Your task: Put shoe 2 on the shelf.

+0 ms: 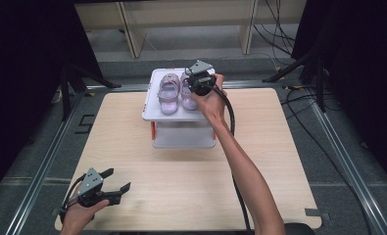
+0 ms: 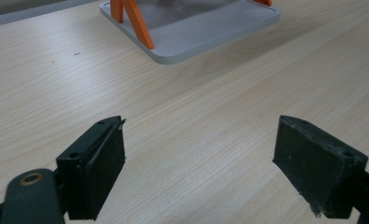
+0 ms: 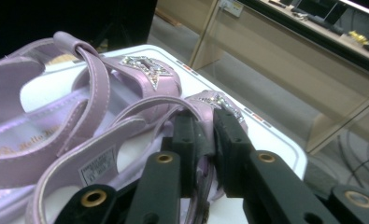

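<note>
A wooden table [image 1: 132, 147] carried a white two-tier rack [image 1: 154, 100] at its far middle, and on the rack's top shelf two lilac sandals sat side by side, the left sandal [image 1: 168, 93] and the right sandal [image 1: 187, 94]. The right gripper [image 3: 204, 135] reached over that shelf with its jaws nearly closed, pinching the side strap of the right sandal. At the near left corner of the table, the left gripper [image 1: 118, 180] hovered with jaws spread wide and nothing between them.

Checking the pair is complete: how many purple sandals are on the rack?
2. Left sandal and right sandal sit side by side on the white rack's top shelf; the right gripper partly hides the right one.
</note>
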The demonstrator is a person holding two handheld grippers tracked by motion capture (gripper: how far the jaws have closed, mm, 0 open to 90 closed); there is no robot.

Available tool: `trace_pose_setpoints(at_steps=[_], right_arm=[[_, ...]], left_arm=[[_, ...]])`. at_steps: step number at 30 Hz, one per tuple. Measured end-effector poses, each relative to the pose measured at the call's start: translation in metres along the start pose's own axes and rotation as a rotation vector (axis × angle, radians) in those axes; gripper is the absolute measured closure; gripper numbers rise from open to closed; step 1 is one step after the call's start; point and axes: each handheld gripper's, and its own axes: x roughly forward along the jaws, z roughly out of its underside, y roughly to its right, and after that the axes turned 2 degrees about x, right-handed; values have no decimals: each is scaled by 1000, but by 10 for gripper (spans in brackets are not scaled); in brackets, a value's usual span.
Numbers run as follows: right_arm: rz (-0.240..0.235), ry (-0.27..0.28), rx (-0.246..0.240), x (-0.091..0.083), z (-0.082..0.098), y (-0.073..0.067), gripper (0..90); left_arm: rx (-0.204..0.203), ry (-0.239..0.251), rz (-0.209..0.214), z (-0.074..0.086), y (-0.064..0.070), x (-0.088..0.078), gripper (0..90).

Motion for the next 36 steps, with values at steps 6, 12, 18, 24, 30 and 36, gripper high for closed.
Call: trace_pose_setpoints(at_steps=[6,12,18,24,30,36], right_arm=[[-23,3,63,1,1,1,634],[-67,45,89,-8,2,7,566],[-93,107,88,-31,-3,12,556],[-145,130,84,-56,10,10,537],[-199,135,106,-80,32,3,504],[-229,166,109,-100,56,-3,475]], left_arm=[[-4,-19,-8,0,0,-1,160],[0,-9,-3,0,0,0,160],[1,-1,-6,0,-1,-1,160],[0,-17,-12,0,0,-1,160],[-5,-12,-14,1,-1,0,160],[1,-16,-19,1,-2,0,160]])
